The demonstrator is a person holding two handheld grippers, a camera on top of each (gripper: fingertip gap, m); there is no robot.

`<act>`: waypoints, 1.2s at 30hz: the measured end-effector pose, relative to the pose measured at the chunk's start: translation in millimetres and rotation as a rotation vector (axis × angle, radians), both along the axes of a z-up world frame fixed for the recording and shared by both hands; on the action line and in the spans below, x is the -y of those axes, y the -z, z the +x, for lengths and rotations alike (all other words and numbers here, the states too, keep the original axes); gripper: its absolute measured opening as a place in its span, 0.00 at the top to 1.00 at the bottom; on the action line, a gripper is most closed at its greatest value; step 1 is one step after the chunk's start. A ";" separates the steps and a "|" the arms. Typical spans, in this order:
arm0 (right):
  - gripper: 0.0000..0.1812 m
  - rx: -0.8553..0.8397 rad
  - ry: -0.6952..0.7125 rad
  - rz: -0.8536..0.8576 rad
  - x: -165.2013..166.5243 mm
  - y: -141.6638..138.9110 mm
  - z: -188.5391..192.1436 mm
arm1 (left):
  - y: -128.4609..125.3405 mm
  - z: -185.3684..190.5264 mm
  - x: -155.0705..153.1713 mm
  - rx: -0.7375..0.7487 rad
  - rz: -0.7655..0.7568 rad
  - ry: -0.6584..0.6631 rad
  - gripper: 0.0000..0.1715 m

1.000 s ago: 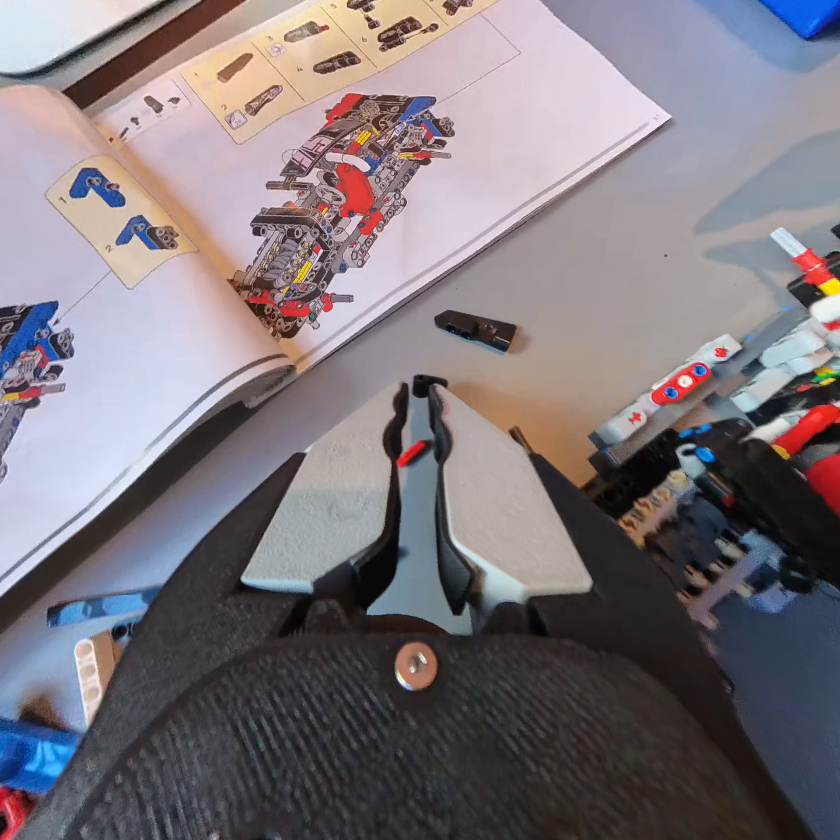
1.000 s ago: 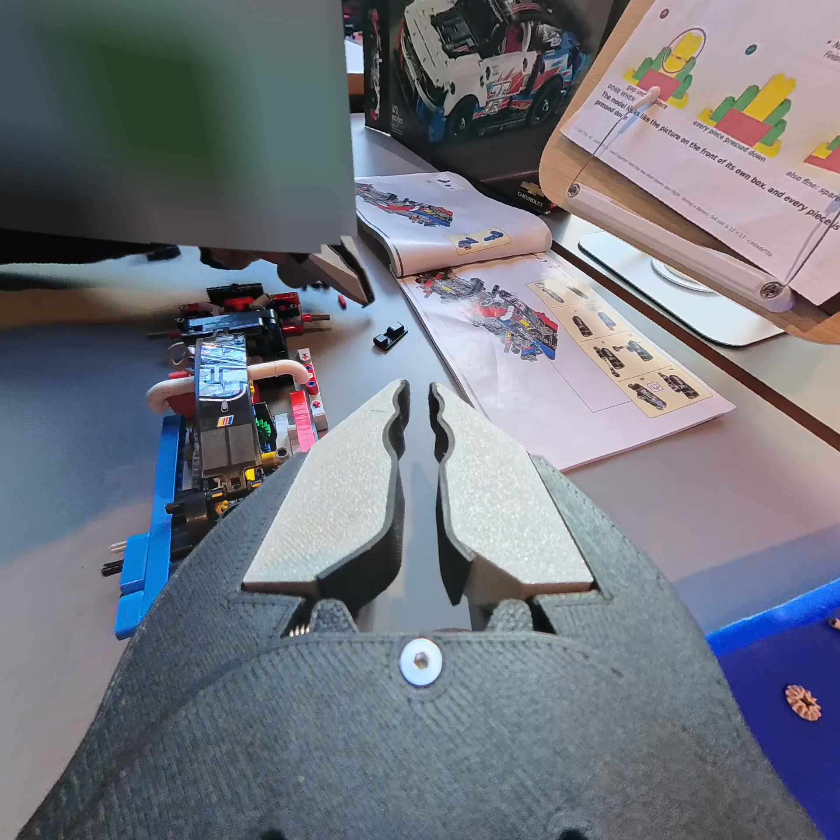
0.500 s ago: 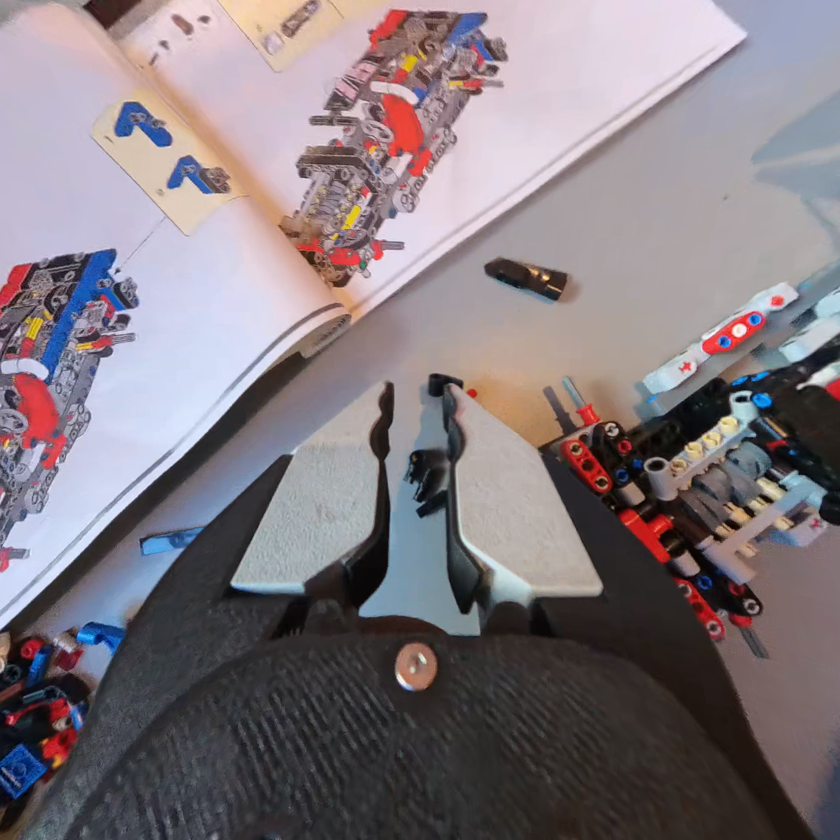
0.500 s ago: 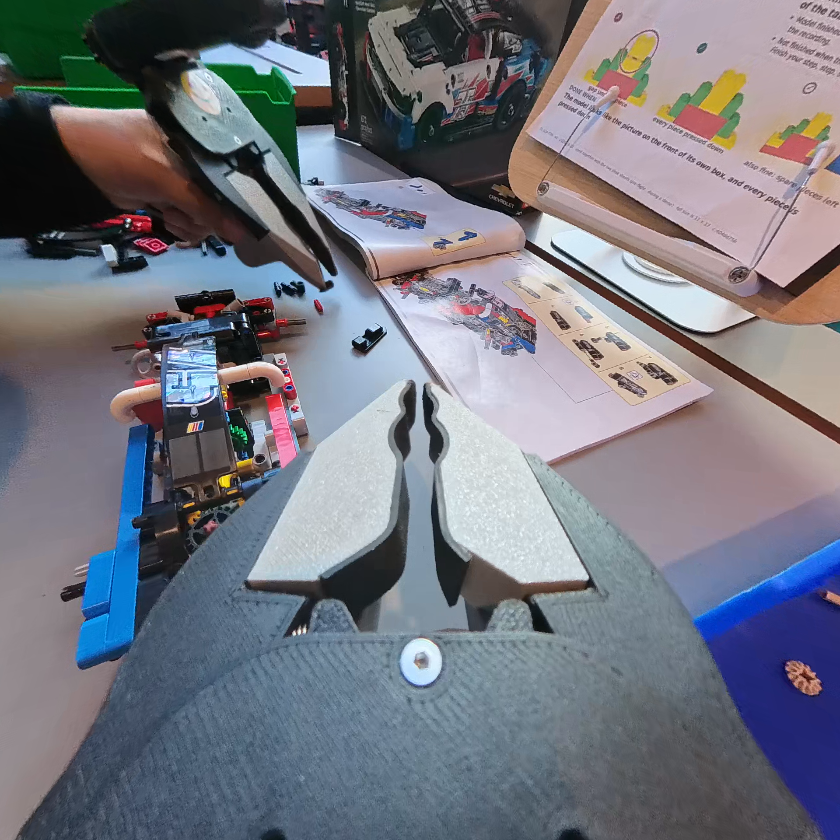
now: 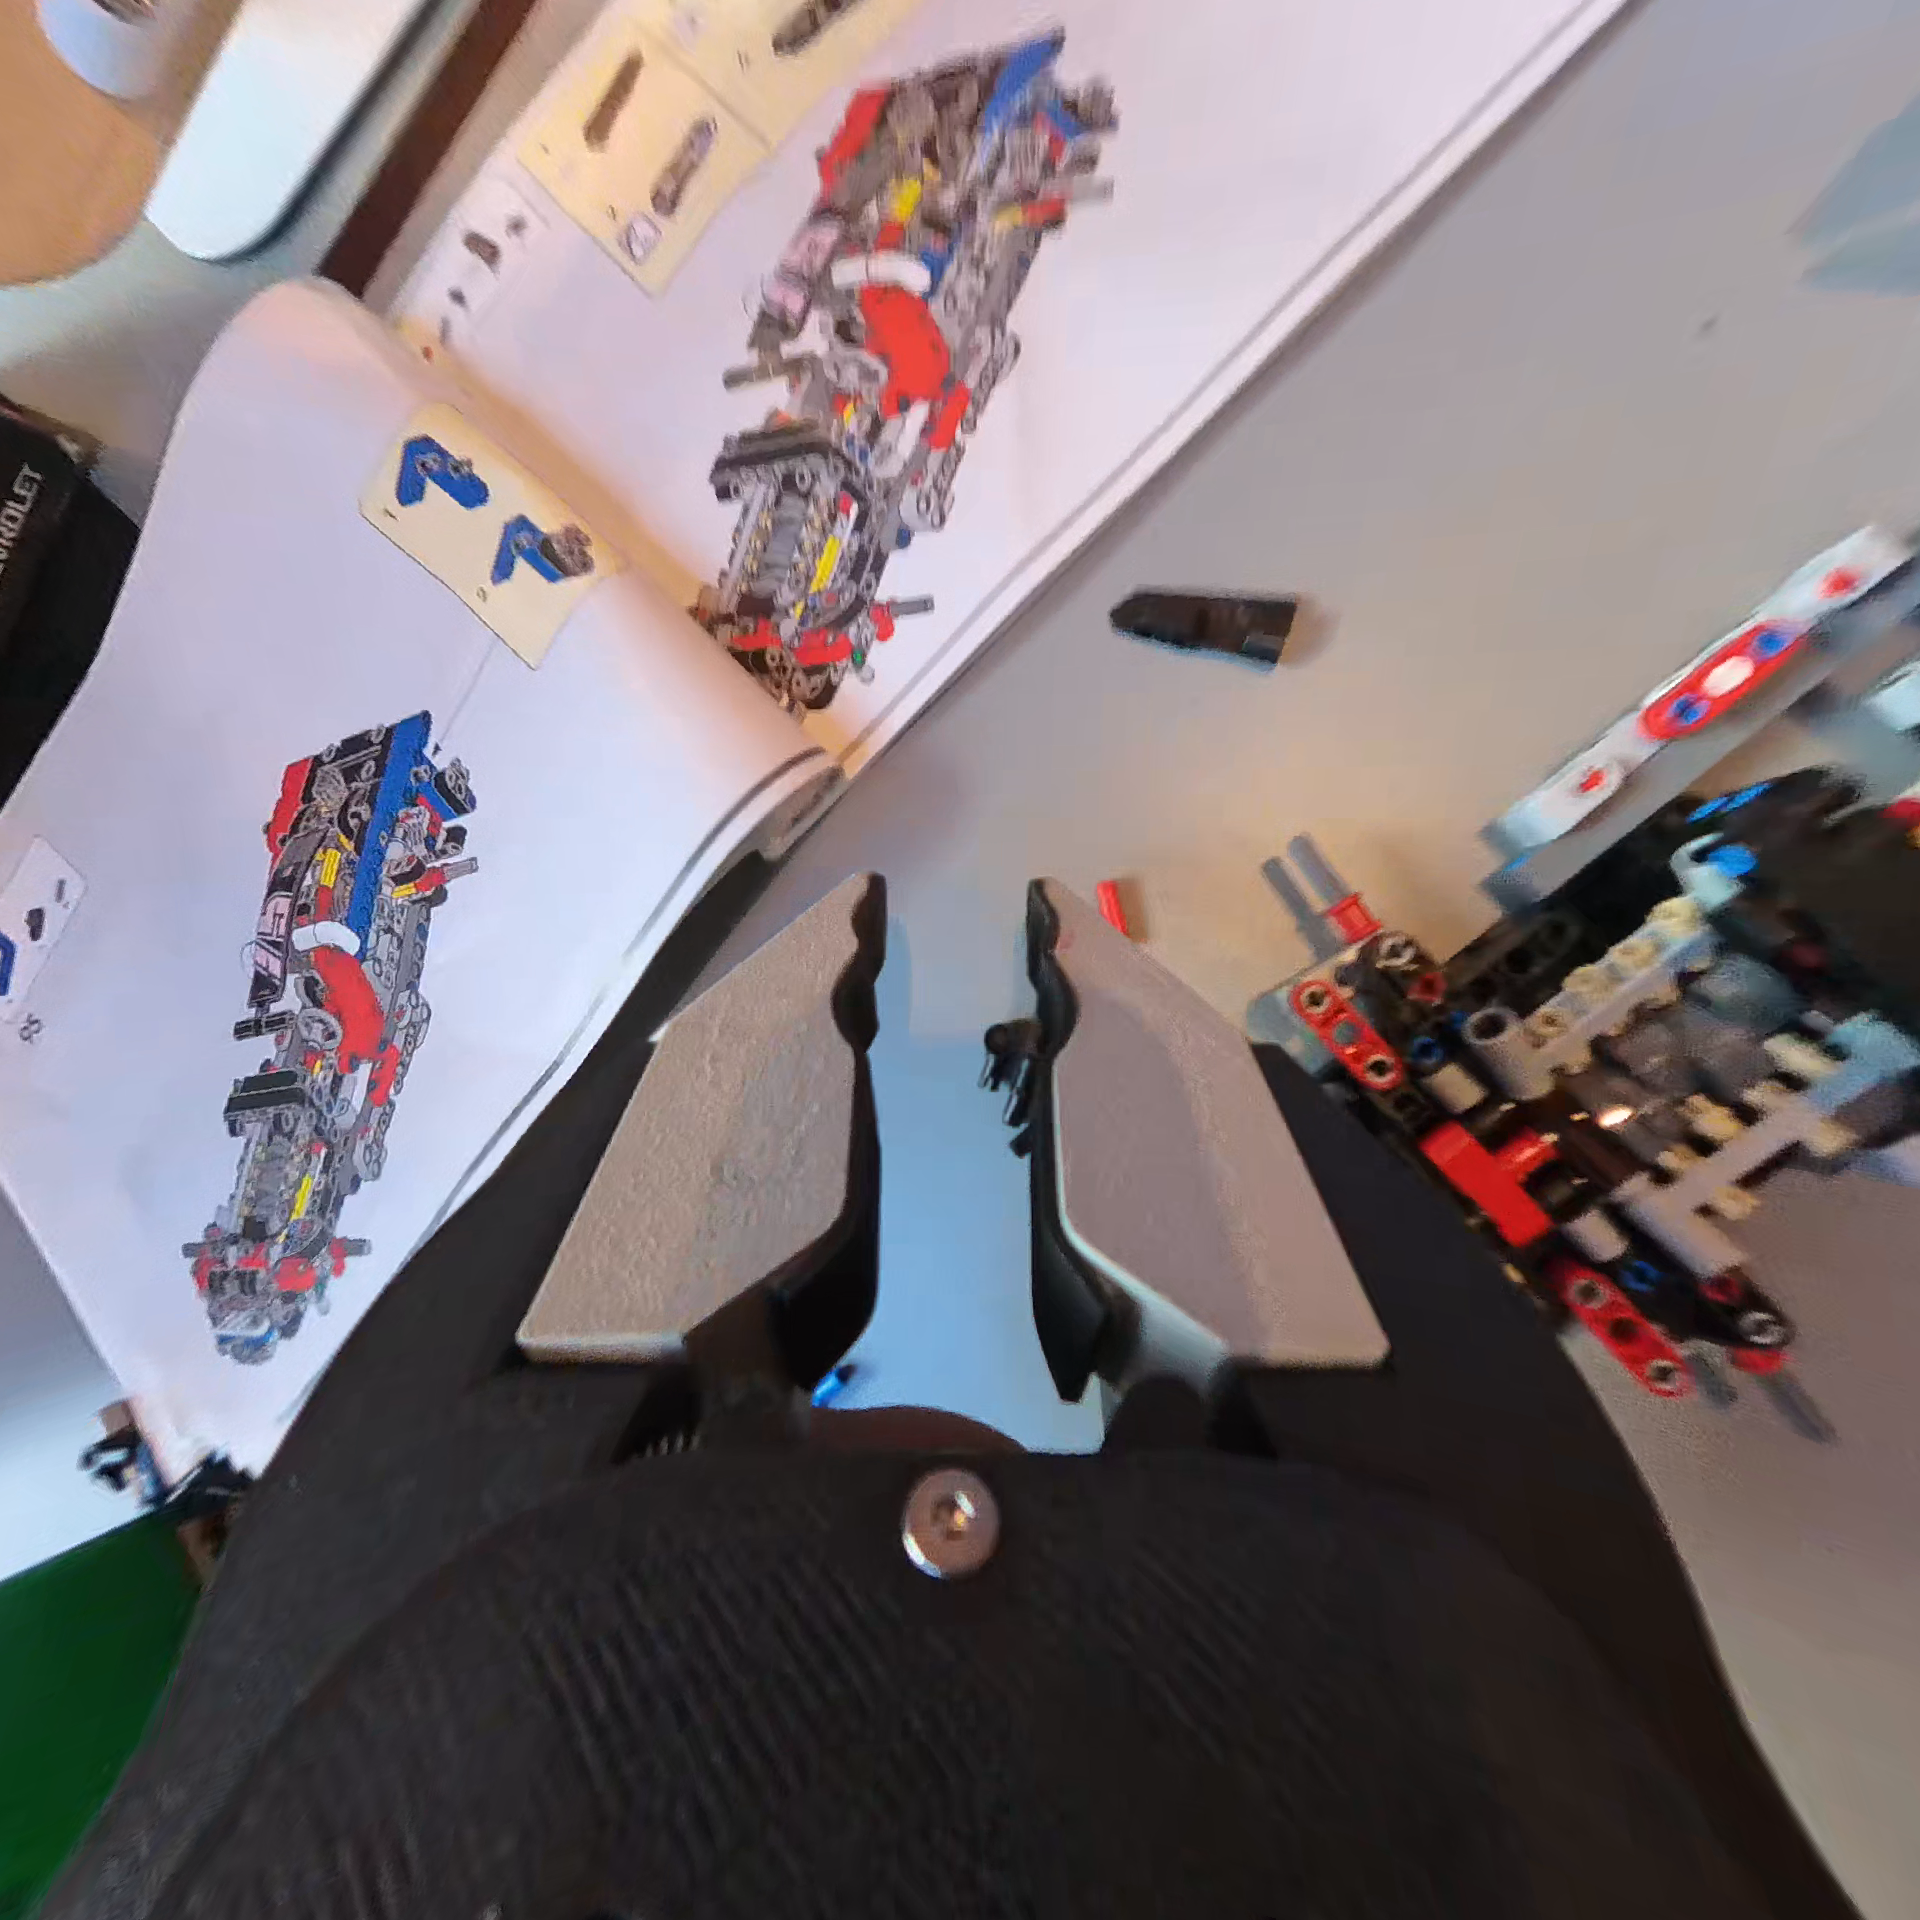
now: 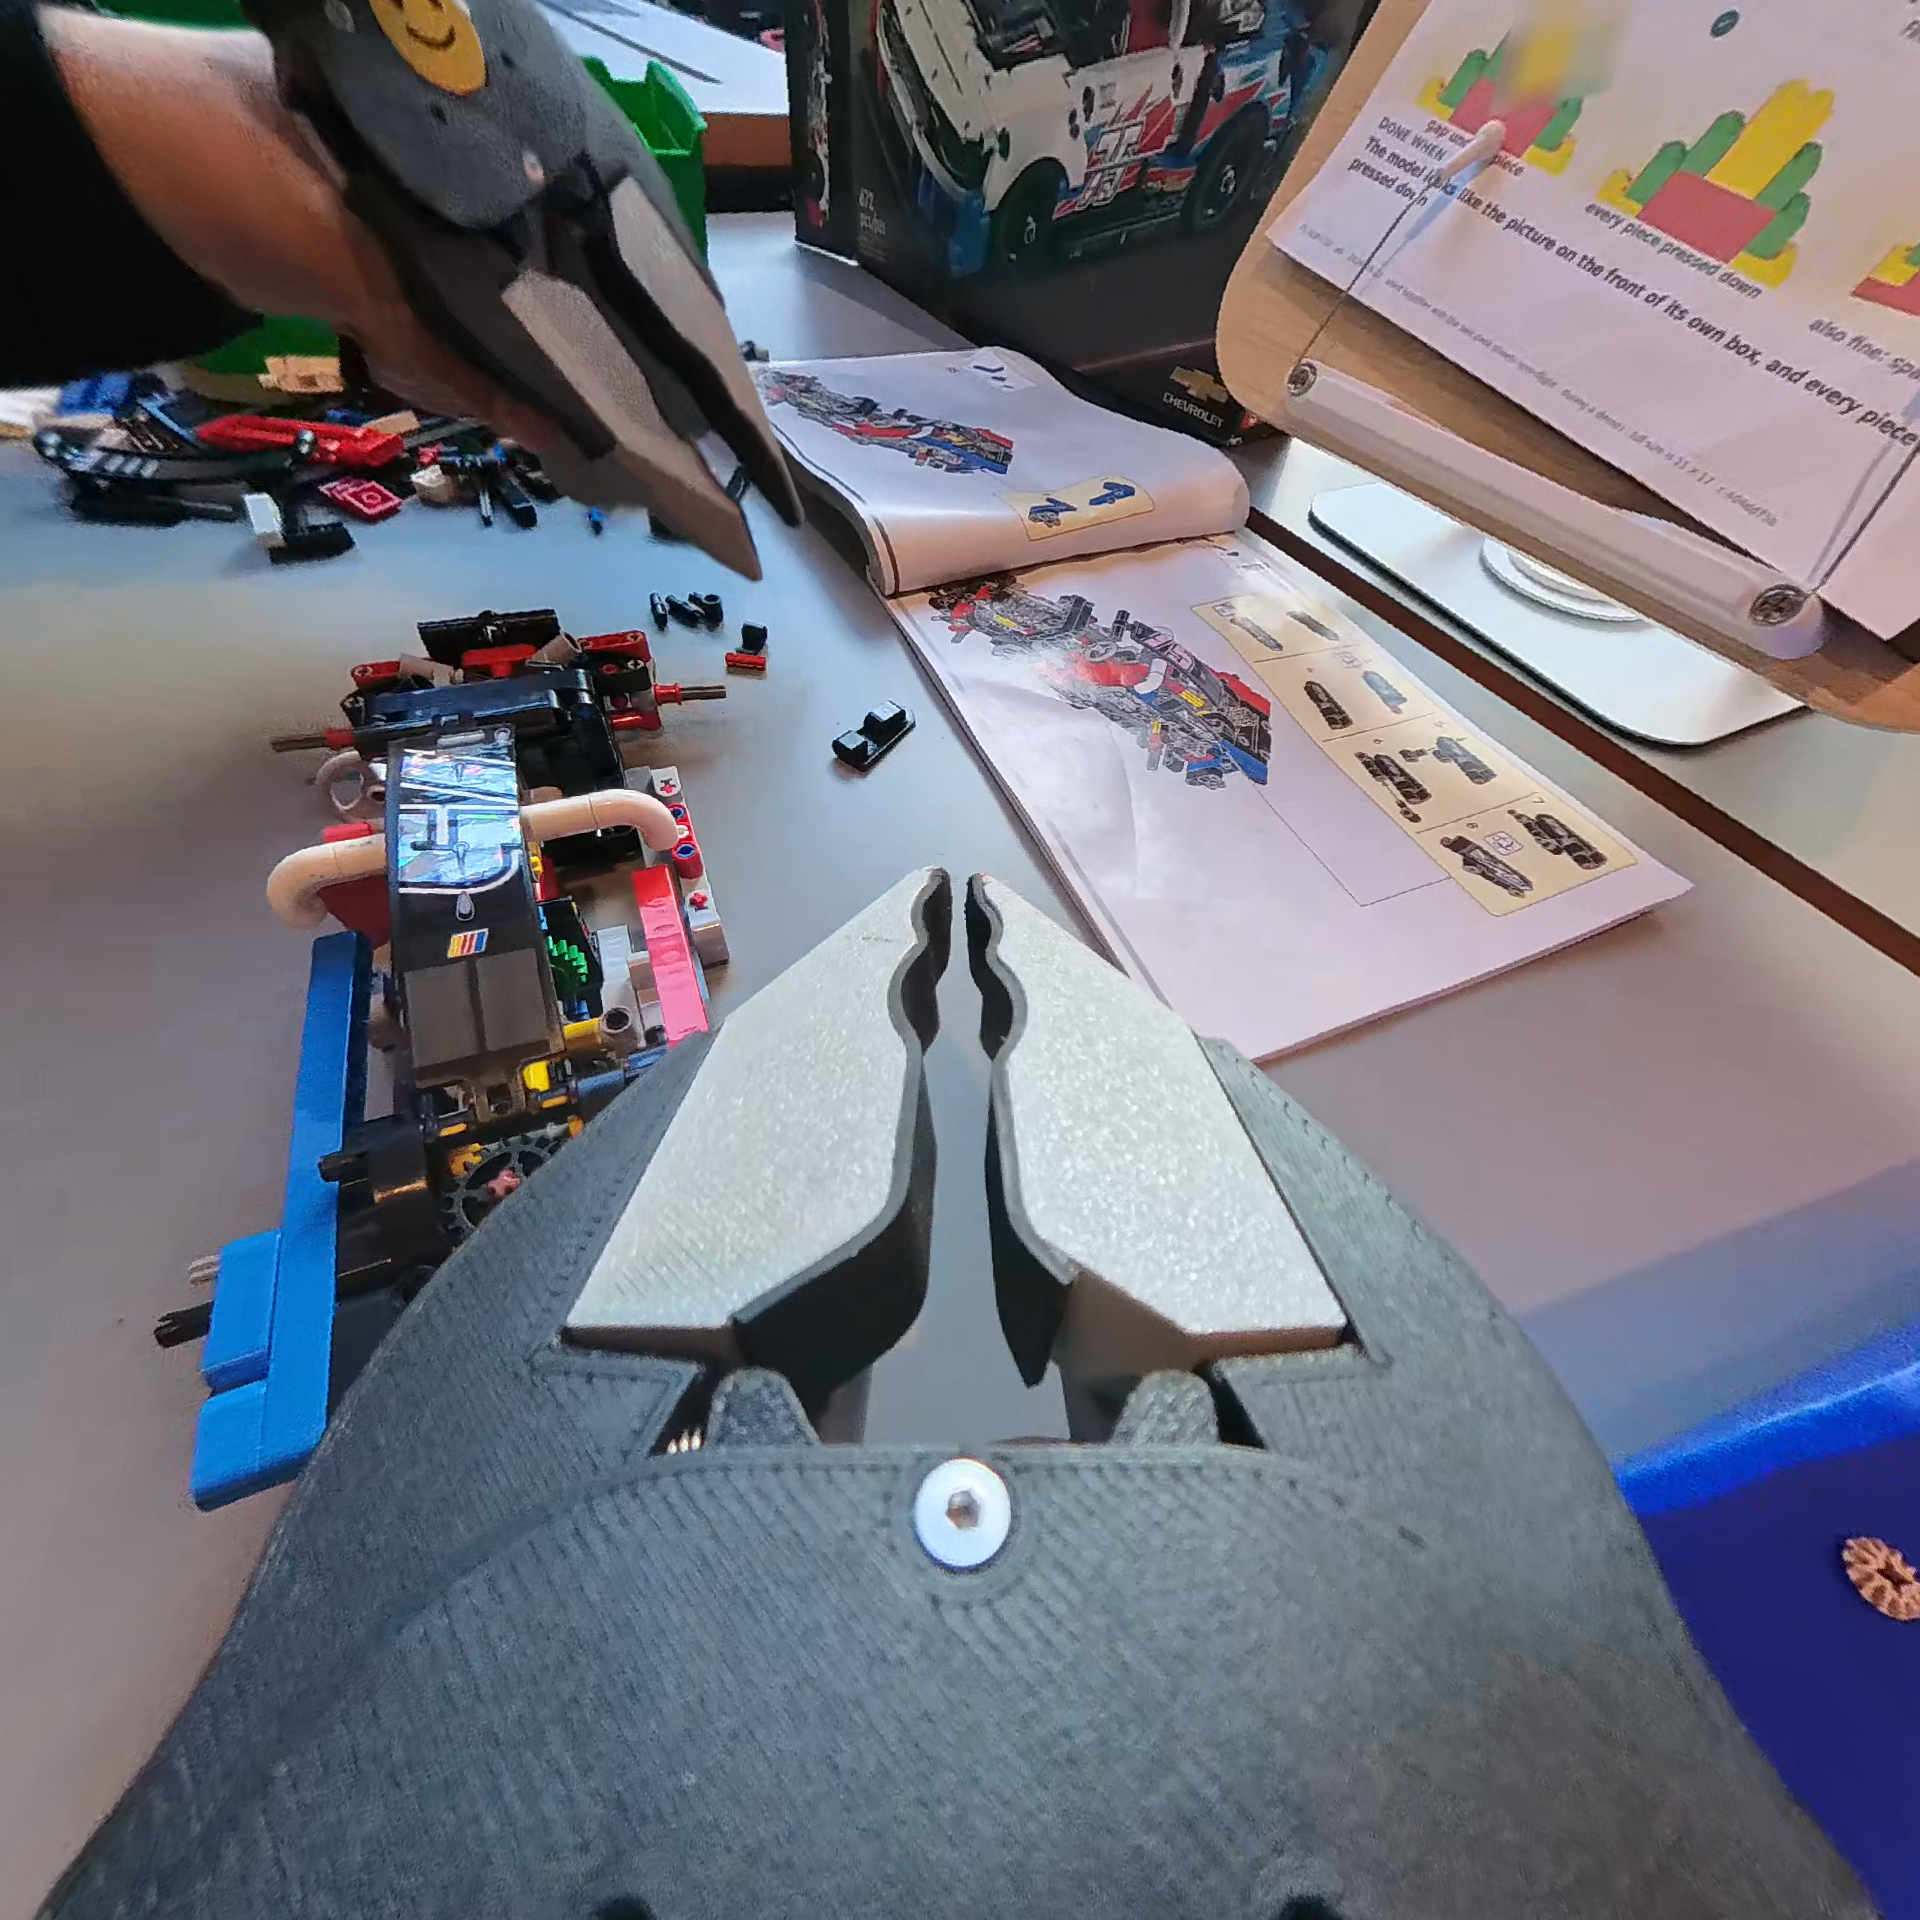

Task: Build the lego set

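Observation:
The part-built lego car (image 6: 488, 904) lies on the grey table, with a blue side beam and a black top; it also shows in the left wrist view (image 5: 1558, 1091) at the right. My left gripper (image 5: 956, 914) is open and empty, held above the table between the open instruction booklet (image 5: 520, 727) and the car. Small black pins (image 5: 1010, 1049) lie below its gap and a red pin (image 5: 1114, 899) lies by its right tip. A black piece (image 5: 1205, 627) lies beyond. My right gripper (image 6: 958, 894) is shut on nothing, near the car's right side.
A hand holds the left gripper (image 6: 623, 343) high over loose pins (image 6: 691, 608). A pile of parts (image 6: 260, 457) lies at the far left. The set's box (image 6: 1039, 135), a paper stand (image 6: 1558, 468) and a blue tray (image 6: 1766, 1455) border the right side. Tip to tip, the grippers are about 20 cm apart. The right gripper is farther from the black piece (image 5: 1205, 627), some 15 cm, than the left, some 7 cm. It is also in sight in the right wrist view (image 6: 875, 738).
My left gripper's jaws have opened wider and it has lifted and drawn back from the table; the small black bit at its tip is gone. My right gripper's jaws have closed.

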State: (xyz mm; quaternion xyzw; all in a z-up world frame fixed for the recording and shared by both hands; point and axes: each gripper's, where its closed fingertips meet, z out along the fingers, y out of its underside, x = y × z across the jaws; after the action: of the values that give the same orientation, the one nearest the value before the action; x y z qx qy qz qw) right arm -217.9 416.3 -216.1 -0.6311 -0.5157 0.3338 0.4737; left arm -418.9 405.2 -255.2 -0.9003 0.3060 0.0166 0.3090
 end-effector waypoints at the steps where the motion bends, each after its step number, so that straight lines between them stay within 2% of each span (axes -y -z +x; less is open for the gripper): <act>1: 1.00 -0.001 -0.002 0.001 0.5 -0.1 -0.5 | -7.8 2.3 -1.8 0.042 0.019 -0.009 0.86; 7: 0.98 -0.006 0.018 -0.004 -4.2 1.0 0.7 | -64.3 27.9 -4.6 0.346 0.289 -0.017 0.85; 10: 0.96 -0.035 0.029 0.000 -6.3 -4.2 3.4 | -70.9 38.6 2.8 0.464 0.414 -0.004 0.78; 13: 0.93 -0.067 0.045 0.008 -9.3 -7.8 5.5 | -67.1 38.2 -1.1 0.502 0.532 -0.025 0.75; 16: 0.87 -0.079 0.088 0.006 -17.2 -3.6 6.8 | -63.9 43.4 -1.6 0.450 0.555 0.015 0.72; 17: 0.84 -0.067 0.106 0.000 -20.8 0.6 6.9 | -62.8 43.1 -1.9 0.409 0.562 0.024 0.75; 19: 0.82 -0.033 0.132 -0.011 -26.3 7.5 6.3 | -60.7 34.5 -8.7 0.350 0.583 -0.038 0.82; 22: 0.89 0.006 0.183 -0.027 -34.7 13.3 4.0 | -57.1 43.2 -9.5 0.388 0.556 -0.030 0.82; 27: 0.95 0.031 0.207 -0.097 -35.3 18.1 -1.4 | -43.4 46.0 -8.7 0.276 0.542 -0.007 0.84; 30: 1.00 0.024 0.214 -0.122 -34.7 18.0 -1.4 | -45.6 45.1 -8.3 0.255 0.552 -0.019 0.84; 36: 1.00 -0.029 0.207 -0.179 -34.8 16.9 1.5 | -51.7 38.5 -7.6 0.261 0.571 -0.033 0.85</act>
State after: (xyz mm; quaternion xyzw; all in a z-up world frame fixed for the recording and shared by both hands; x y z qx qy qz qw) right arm -216.4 451.1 -233.0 -0.7159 -0.4090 0.3368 0.4546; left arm -380.4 412.8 -203.5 -0.7768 0.2319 -0.0088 0.5855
